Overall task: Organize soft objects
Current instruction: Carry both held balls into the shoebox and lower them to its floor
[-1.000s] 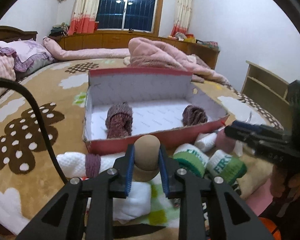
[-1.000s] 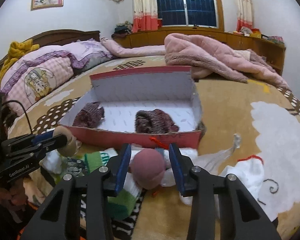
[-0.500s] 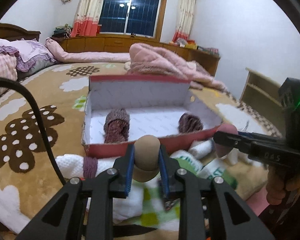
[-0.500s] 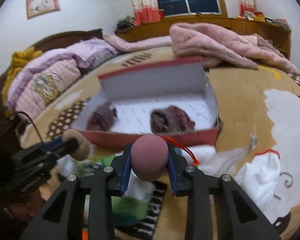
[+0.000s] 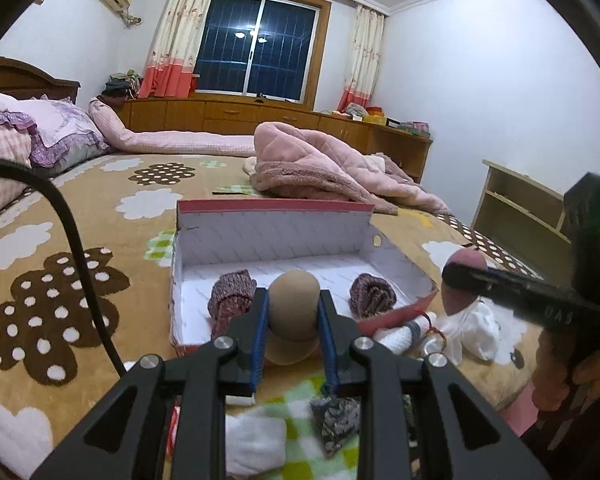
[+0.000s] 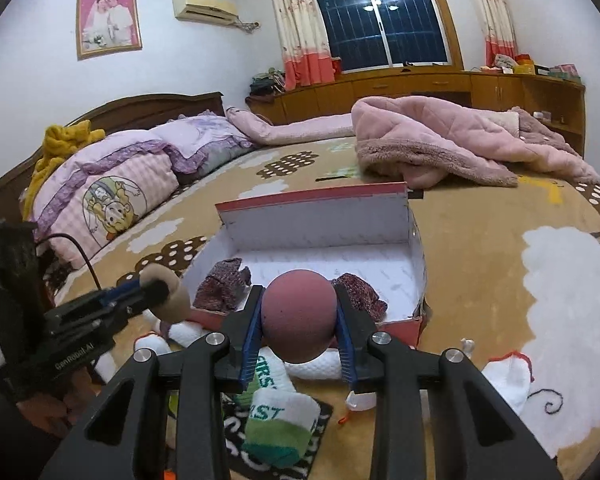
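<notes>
A red shoebox [image 5: 268,236] with a white inside lies on the bed, and two rolled dark red knit socks [image 5: 230,300] [image 5: 372,294] rest in it. My left gripper [image 5: 294,320] is shut on a tan foam ball [image 5: 294,308], held in the air just before the box's near wall. My right gripper [image 6: 299,320] is shut on a dusty pink foam ball [image 6: 299,316], also lifted in front of the box [image 6: 320,220]. The left gripper [image 6: 162,290] shows at the left of the right wrist view. The right gripper [image 5: 462,276] shows at the right of the left wrist view.
Under the grippers lies a pile of soft things: a white roll [image 5: 254,444], a patterned sock [image 5: 336,420], a green and white sock [image 6: 280,428] and white cloths [image 6: 508,380]. A pink blanket [image 5: 320,168] is heaped behind the box. Pillows [image 6: 112,200] lie left; a shelf [image 5: 516,208] stands right.
Both grippers have risen with their foam balls. The right gripper's jaws, apart around the pink ball a second ago, have come together on it and lifted it off the pile.
</notes>
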Available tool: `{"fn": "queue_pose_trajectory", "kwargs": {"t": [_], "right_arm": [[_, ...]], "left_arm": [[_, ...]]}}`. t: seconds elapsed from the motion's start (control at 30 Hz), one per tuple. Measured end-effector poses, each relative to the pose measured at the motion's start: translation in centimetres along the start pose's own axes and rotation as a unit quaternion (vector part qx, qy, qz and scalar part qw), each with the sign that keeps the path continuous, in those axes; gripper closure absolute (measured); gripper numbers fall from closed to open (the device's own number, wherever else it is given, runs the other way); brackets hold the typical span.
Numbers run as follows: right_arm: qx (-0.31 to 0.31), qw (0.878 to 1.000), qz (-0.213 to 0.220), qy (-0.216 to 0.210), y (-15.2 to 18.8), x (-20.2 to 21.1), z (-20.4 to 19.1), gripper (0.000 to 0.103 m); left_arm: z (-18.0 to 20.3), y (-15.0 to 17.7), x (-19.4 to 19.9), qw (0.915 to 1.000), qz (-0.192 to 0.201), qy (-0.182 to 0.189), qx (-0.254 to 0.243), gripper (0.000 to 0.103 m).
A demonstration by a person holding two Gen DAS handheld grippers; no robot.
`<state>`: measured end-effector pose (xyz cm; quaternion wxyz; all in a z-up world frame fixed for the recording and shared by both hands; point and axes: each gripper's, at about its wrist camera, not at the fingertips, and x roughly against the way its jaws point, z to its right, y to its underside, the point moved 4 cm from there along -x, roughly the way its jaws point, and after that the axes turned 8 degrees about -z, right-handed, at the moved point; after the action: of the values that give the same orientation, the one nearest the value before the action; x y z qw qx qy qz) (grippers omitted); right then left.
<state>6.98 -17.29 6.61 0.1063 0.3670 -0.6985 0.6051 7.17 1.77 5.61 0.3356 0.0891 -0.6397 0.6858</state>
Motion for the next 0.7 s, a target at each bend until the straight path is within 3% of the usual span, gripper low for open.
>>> {"fn": "queue_pose_trajectory", "kwargs": {"t": [0.4, 0.7], "right_arm": [[0.009, 1.0, -0.005, -0.013, -0.9, -3.7, -0.4, 0.069], [0.044, 0.998, -0.031, -0.013, -1.1, -7.1, -2.1, 0.069]], "left_arm": [[0.0, -1.3, -3.3, 0.9998, -0.017, -0.001, -0.01, 0.079], [-0.9, -1.8, -5.5, 0.9993, -0.036, -0.006, -0.006, 0.079]]}}
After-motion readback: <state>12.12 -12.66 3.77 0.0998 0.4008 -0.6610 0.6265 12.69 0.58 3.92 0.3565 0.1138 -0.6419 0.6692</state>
